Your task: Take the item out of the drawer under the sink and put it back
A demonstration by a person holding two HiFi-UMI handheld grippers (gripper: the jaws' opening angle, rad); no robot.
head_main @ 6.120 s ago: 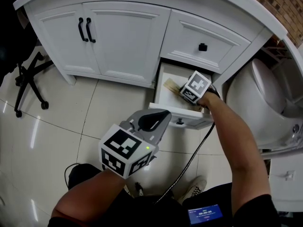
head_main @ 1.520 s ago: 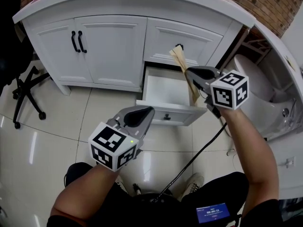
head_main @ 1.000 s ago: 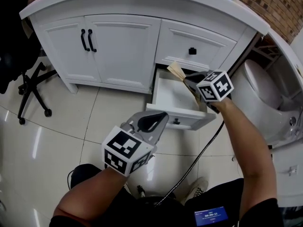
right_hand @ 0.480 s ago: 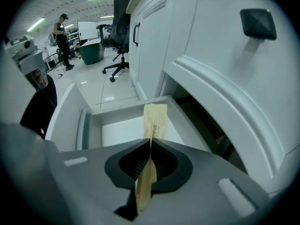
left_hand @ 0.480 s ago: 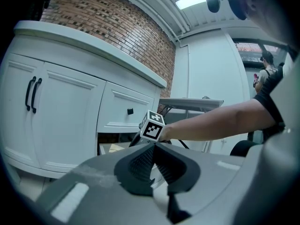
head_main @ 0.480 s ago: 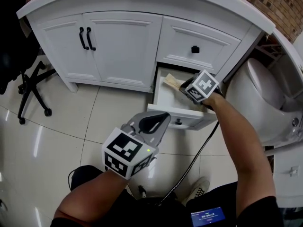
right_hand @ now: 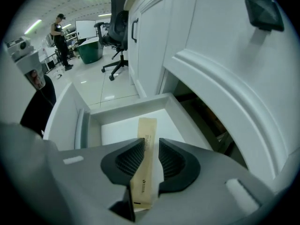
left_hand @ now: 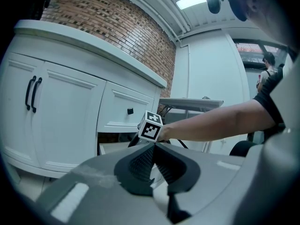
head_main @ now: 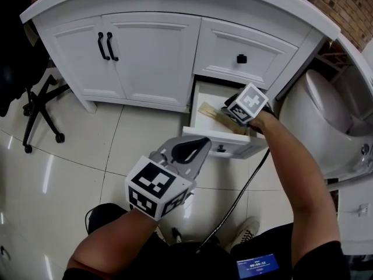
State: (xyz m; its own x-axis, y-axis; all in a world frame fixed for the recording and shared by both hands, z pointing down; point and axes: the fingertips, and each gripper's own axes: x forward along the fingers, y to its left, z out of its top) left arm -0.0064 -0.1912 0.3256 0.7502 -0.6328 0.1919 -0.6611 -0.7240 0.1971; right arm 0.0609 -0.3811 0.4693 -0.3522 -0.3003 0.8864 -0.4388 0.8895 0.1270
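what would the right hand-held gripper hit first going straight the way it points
Probably the white floor of the open drawer, with the paper packet between its jaws landing before the right hand-held gripper itself; depth is hard to judge.

Ceiling lights (left_hand: 197, 0) lit everything brightly and evenly; the floor (head_main: 70, 156) threw white glare streaks. Shadow sat behind the drawer (right_hand: 65, 116). My gripper views bent and darkened at their edges.

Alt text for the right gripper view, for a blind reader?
A long tan paper packet stands between the narrowly parted jaws of the right claw, above an open white drawer; whether they grip it is unclear. A white cabinet front with a black knob rises at right.
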